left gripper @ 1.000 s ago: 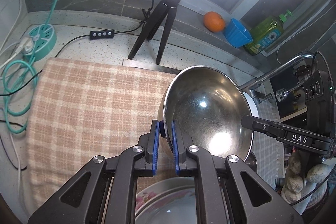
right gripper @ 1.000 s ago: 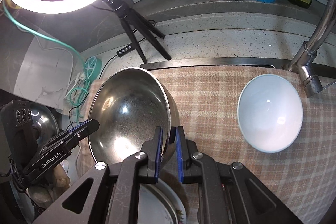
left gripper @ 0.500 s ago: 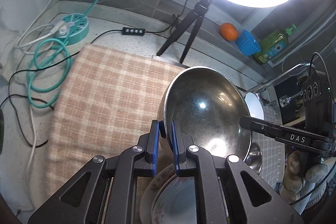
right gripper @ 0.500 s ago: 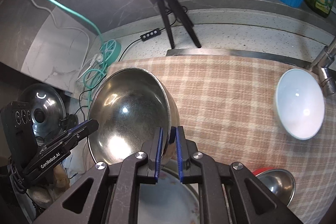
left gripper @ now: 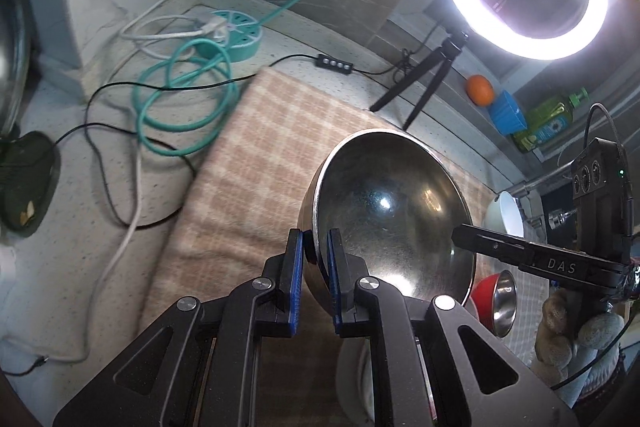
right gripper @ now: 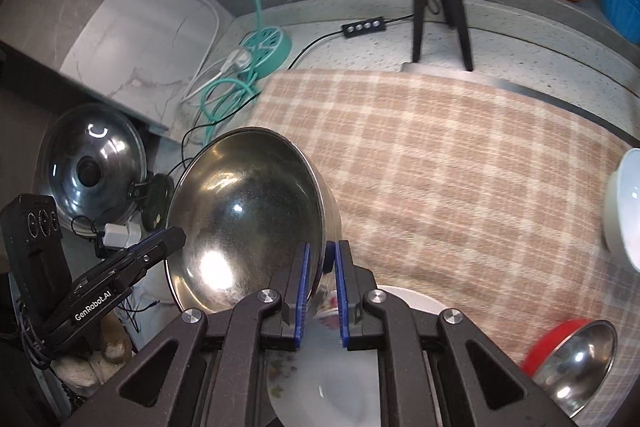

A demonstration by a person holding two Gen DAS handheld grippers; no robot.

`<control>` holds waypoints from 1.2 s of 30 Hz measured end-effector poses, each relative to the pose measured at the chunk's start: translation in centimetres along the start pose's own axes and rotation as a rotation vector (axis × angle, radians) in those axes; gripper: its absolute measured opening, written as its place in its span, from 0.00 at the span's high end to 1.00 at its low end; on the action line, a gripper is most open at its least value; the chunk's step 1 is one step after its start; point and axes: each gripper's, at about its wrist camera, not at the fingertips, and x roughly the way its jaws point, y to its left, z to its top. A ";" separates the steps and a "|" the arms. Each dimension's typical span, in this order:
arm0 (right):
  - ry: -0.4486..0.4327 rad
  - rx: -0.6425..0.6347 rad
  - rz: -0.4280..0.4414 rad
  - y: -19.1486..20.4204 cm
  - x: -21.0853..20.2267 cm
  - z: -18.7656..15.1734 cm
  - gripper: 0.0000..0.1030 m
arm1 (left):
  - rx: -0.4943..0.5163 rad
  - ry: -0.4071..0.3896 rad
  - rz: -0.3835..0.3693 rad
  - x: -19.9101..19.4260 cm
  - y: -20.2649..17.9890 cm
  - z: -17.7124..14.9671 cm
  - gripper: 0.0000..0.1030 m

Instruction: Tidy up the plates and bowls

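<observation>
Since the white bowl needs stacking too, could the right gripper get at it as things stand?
Probably not: the right gripper is shut on the steel bowl's rim, and the white bowl sits apart at the checked cloth's far edge.

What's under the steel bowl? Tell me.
Below the steel bowl, held up by both claws, a flowered plate shows past its near edge, with checked cloth beyond. The bowl and claws cover most of the plate.

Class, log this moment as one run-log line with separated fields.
left gripper: shut on steel bowl rim | right gripper: shut on opposite rim | bowl: lifted over checked cloth
</observation>
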 end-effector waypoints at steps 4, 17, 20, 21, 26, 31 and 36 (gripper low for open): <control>0.028 -0.023 0.000 1.3 1.7 -0.3 0.89 | -0.027 -0.001 0.018 -0.4 1.7 -0.6 0.90; 0.092 -0.046 0.001 3.4 5.4 -1.3 0.89 | -0.084 0.022 0.055 0.1 5.0 -1.9 0.90; 0.101 -0.047 0.002 3.6 5.8 -1.3 0.89 | -0.089 0.029 0.061 0.4 5.3 -2.1 0.90; 0.103 -0.046 0.001 3.6 5.9 -1.4 0.89 | -0.089 0.031 0.062 0.5 5.4 -2.2 0.90; 0.112 -0.039 0.015 3.4 6.5 -1.5 0.89 | -0.100 0.037 0.067 1.0 5.9 -2.3 0.90; 0.112 -0.060 0.013 3.8 6.7 -1.7 0.89 | -0.104 0.041 0.077 1.2 6.2 -2.5 0.90; 0.117 -0.062 0.017 3.9 6.7 -1.7 0.89 | -0.101 0.050 0.082 1.3 6.2 -2.4 0.90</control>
